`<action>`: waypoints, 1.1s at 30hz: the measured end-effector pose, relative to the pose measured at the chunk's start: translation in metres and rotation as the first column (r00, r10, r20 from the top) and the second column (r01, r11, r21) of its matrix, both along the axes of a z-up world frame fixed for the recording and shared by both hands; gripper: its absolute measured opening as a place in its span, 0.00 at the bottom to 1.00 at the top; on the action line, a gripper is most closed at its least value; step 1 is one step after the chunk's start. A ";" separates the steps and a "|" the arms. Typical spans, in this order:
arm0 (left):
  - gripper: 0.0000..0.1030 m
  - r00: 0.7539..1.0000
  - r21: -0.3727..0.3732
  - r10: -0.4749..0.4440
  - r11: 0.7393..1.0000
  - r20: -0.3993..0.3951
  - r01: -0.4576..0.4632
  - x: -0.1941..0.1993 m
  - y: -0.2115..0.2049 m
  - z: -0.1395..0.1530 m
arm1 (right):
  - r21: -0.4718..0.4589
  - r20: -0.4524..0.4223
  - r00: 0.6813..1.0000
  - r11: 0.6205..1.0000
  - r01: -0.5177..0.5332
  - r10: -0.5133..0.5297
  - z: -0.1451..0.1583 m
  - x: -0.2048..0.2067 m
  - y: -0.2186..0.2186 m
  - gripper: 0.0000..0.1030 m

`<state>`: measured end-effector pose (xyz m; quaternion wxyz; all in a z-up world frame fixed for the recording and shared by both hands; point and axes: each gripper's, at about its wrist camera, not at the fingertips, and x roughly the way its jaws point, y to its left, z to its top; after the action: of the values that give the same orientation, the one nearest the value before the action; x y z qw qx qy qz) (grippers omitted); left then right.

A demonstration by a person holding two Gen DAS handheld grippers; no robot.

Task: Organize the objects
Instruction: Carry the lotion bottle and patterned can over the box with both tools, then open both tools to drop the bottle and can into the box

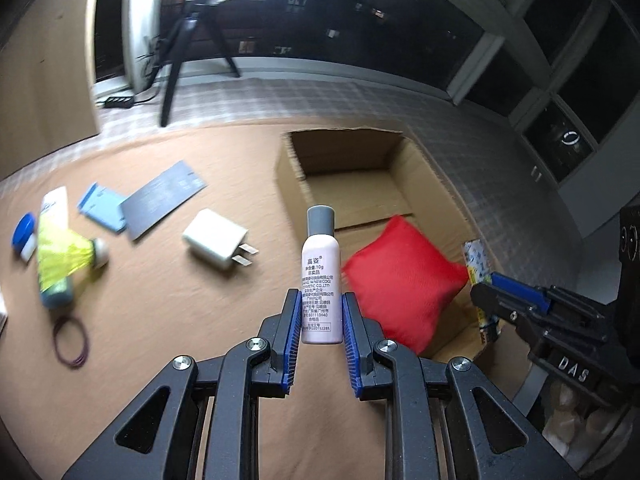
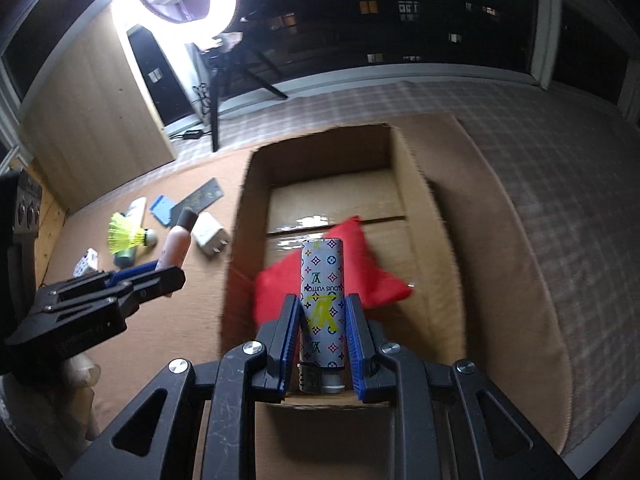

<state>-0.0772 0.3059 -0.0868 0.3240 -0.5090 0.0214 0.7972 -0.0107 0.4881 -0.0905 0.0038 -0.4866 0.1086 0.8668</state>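
My left gripper (image 1: 321, 314) is shut on a small pink bottle (image 1: 321, 280) with a grey cap, held upright above the brown surface, left of the open cardboard box (image 1: 292, 184). My right gripper (image 2: 322, 320) is shut on a white patterned lighter (image 2: 322, 300), held over the near end of the box (image 2: 248, 208). A red beanbag (image 1: 400, 276) lies inside the box, also in the right wrist view (image 2: 372, 276). The right gripper shows in the left view (image 1: 504, 300); the left gripper with the bottle (image 2: 176, 244) shows in the right view.
On the brown surface left of the box lie a white charger (image 1: 214, 244), a dark card (image 1: 164, 200), a blue card (image 1: 102, 208), a yellow shuttlecock (image 1: 72, 256) on a tube, a blue-capped item (image 1: 22, 232) and a purple hair band (image 1: 72, 340). A tripod (image 1: 180, 48) stands behind.
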 end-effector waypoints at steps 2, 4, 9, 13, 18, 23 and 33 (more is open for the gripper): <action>0.21 1.000 -0.006 -0.015 1.000 -0.001 0.015 -0.001 0.014 -0.002 | 0.003 0.004 1.000 1.000 0.007 -0.007 -0.002 0.000 0.007 0.20; 0.21 1.000 -0.013 -0.028 1.000 -0.004 0.028 -0.001 0.029 -0.003 | 0.002 0.007 1.000 1.000 0.010 -0.010 -0.004 0.001 0.013 0.20; 0.21 0.999 -0.030 -0.045 0.999 -0.010 0.045 -0.001 0.056 -0.008 | 0.003 0.013 1.000 1.000 0.015 -0.015 -0.009 0.000 0.023 0.20; 0.21 0.999 -0.056 -0.053 0.997 -0.012 0.052 -0.003 0.073 -0.017 | 0.002 0.021 1.000 1.000 0.014 -0.014 -0.014 -0.002 0.027 0.20; 0.21 0.999 -0.082 -0.050 0.995 -0.009 0.049 -0.008 0.083 -0.026 | -0.005 0.033 0.999 1.000 0.010 -0.010 -0.021 -0.005 0.030 0.20; 0.21 0.999 -0.110 -0.042 0.993 -0.011 0.041 -0.015 0.088 -0.034 | -0.011 0.044 0.999 1.000 0.010 -0.010 -0.026 -0.009 0.033 0.20; 0.22 0.998 -0.117 -0.060 0.991 -0.016 0.058 -0.014 0.091 -0.035 | -0.013 0.041 0.999 1.000 0.025 -0.024 -0.026 -0.008 0.035 0.23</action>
<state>-0.0916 0.3967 -0.1216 0.3171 -0.5184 0.0860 0.7895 -0.0185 0.5228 -0.1164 0.0134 -0.5028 0.1203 0.8559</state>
